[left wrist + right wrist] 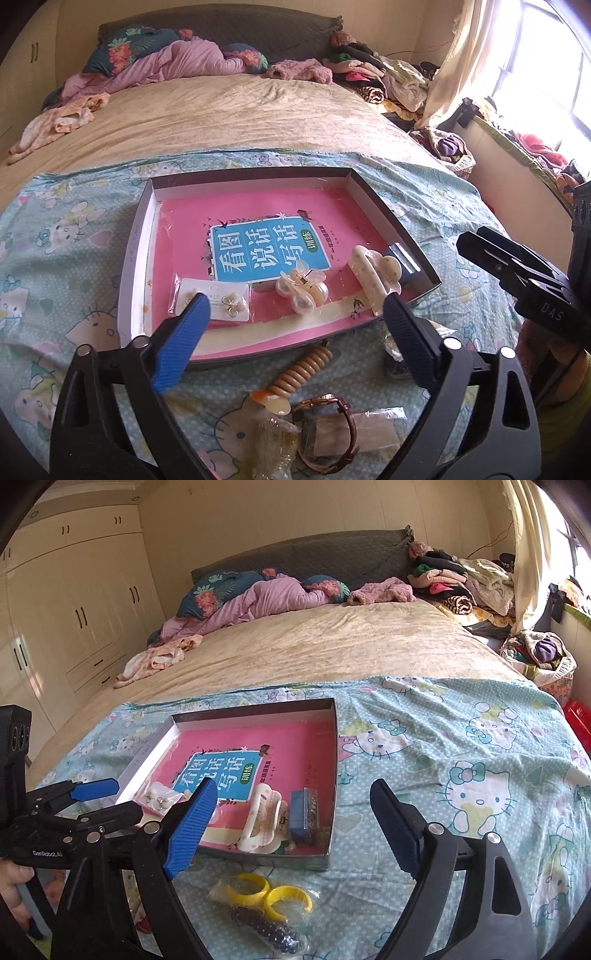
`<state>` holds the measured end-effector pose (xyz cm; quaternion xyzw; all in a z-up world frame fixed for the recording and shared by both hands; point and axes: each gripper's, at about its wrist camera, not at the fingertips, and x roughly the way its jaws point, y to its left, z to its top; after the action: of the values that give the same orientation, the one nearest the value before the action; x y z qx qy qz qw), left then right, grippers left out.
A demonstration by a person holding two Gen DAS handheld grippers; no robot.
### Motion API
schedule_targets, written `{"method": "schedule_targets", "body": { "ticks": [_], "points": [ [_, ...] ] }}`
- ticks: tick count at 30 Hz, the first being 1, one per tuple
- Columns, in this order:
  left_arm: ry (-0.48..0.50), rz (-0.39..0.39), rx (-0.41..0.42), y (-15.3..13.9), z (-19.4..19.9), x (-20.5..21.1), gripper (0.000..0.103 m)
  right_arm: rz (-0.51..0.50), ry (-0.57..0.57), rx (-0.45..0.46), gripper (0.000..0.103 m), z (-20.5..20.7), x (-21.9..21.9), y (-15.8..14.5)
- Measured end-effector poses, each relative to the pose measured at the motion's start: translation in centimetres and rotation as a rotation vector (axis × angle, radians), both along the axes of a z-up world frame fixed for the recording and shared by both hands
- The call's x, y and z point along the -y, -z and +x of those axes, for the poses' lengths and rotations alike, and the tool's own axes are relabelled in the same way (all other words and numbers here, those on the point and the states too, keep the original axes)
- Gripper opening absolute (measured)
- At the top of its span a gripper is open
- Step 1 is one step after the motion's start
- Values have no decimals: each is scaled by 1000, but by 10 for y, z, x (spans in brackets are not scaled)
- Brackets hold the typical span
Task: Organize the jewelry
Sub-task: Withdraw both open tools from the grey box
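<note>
Nearest, on the blue cat-print sheet [461, 746], lie loose bits: a tan coil hair tie [306, 369], a watch w/ red strap [332, 432], two yellow rings in a clear bag [269, 893] & dark beads [269, 932]. Left gripper [295, 314] is spread wide, nothing in it. Right gripper [291, 812] is spread wide too, empty. Writing on the tools: "DAS" and "GenRobot.AI".

Next is the flat tray [138, 236] w/ a pink book [273, 206] in it, Chinese words on a blue label. On the book: earrings on a card [221, 299], a pearl flower clip [303, 288], a cream claw clip [373, 277], a small blue box [301, 812].

Far back: tan blanket [314, 646], pink bedding [266, 598], clothes pile [461, 579], cream wardrobe [74, 602], bright window [546, 62].
</note>
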<state>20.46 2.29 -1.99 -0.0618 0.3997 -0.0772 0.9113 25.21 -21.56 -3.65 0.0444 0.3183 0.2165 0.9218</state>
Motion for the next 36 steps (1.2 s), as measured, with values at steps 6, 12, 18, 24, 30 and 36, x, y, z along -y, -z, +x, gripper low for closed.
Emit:
{"method": "schedule_targets", "body": {
  "ticks": [6,12,18,24,30,36],
  "points": [
    [-14,-1,27,-11,-13,-3,93,9,-11,25,88,-15,2,-12],
    [-25,-5,51,-20,-24,-6,93,12,-29,48,91,-29,1,-23],
    [-27,-8,69,-27,-35,-9,93,14,-48,65,91,-42,-1,-31],
    [-31,-6,85,-31,-47,-9,93,10,-72,76,92,-55,-4,-37],
    [-38,-4,88,-31,-59,-12,93,4,-99,78,92,-67,-7,-40],
    [-56,4,84,-29,-69,-19,93,-8,-118,68,92,-76,-9,-37]
  ]
}}
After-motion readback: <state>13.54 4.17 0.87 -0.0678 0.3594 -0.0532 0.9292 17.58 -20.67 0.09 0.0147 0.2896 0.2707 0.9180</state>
